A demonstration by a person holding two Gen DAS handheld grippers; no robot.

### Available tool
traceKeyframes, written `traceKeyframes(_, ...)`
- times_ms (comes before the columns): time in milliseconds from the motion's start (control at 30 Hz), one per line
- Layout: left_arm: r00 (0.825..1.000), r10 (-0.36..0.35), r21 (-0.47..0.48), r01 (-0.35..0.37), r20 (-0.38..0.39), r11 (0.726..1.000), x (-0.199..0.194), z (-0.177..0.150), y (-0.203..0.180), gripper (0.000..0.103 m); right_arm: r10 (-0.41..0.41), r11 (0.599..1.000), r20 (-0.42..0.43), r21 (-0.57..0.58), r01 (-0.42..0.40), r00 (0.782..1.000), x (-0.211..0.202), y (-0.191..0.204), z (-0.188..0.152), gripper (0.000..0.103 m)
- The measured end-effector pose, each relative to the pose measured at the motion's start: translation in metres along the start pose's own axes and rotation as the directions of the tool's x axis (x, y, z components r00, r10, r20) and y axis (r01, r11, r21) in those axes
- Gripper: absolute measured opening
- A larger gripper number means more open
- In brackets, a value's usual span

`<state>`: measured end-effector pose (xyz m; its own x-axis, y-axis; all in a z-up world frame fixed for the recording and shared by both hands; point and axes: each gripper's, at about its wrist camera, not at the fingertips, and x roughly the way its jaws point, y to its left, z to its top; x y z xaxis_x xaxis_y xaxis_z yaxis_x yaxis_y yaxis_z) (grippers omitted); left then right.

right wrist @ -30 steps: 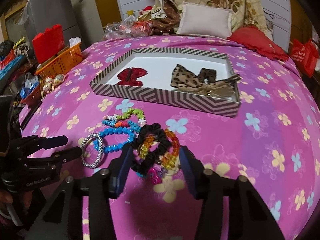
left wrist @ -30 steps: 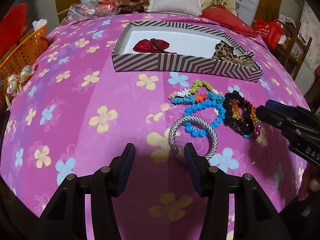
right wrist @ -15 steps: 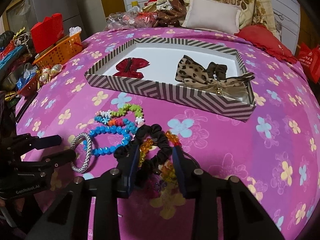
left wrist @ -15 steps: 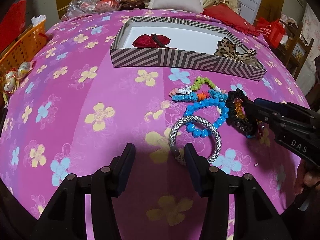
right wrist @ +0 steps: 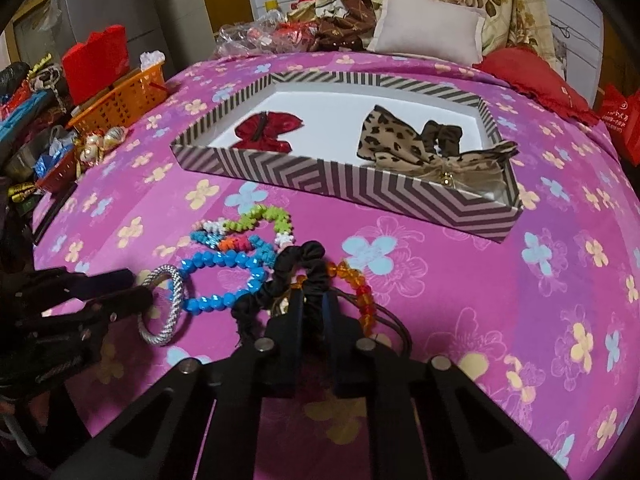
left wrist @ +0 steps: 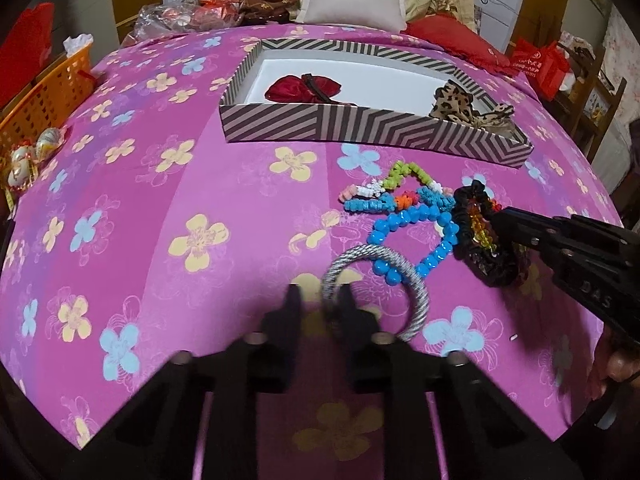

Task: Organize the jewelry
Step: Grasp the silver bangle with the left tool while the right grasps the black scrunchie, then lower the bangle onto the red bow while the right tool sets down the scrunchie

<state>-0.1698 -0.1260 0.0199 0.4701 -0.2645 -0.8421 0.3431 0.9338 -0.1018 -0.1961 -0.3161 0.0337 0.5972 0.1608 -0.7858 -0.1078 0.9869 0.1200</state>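
left gripper (left wrist: 318, 300): I read it clamped on silver braided bangle (left wrist: 416, 304), blurred
right gripper (right wrist: 314, 306): pinching black fabric scrunchie (right wrist: 308, 258) on pink bedspread (left wrist: 160, 220)
next: lift both into striped tray (right wrist: 400, 196)

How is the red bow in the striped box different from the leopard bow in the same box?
The red bow is one plain dark red colour; the leopard bow is tan with dark spots. The red bow lies near the left end of the striped box, the leopard bow near the right end. The leopard bow looks larger, and one end reaches over the rim. Both lie flat on the white floor.
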Motion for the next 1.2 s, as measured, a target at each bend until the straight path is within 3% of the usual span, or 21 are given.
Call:
traceKeyframes(67, 1.000, -0.021, -0.017, 0.021, 0.001, 1.000, -0.002, 0.000, 0.004, 0.000, 0.006, 1.000, 0.013, -0.004, -0.006, 1.000, -0.006, 0.002, 0.001, 0.008)
traceKeyframes(567, 0.997, 0.007, -0.021, -0.006, 0.078, 1.000, -0.026, 0.009, 0.006, 0.000, 0.018, 1.000, 0.104, -0.006, -0.017, 0.994, -0.047, 0.003, 0.014, 0.007)
traceKeyframes(1200, 0.986, 0.065, -0.025, -0.062, 0.153, 0.998, -0.047, 0.036, 0.011, 0.000, 0.010, 1.000, 0.147, -0.009, -0.008, 0.989, -0.063, 0.002, 0.028, 0.007)
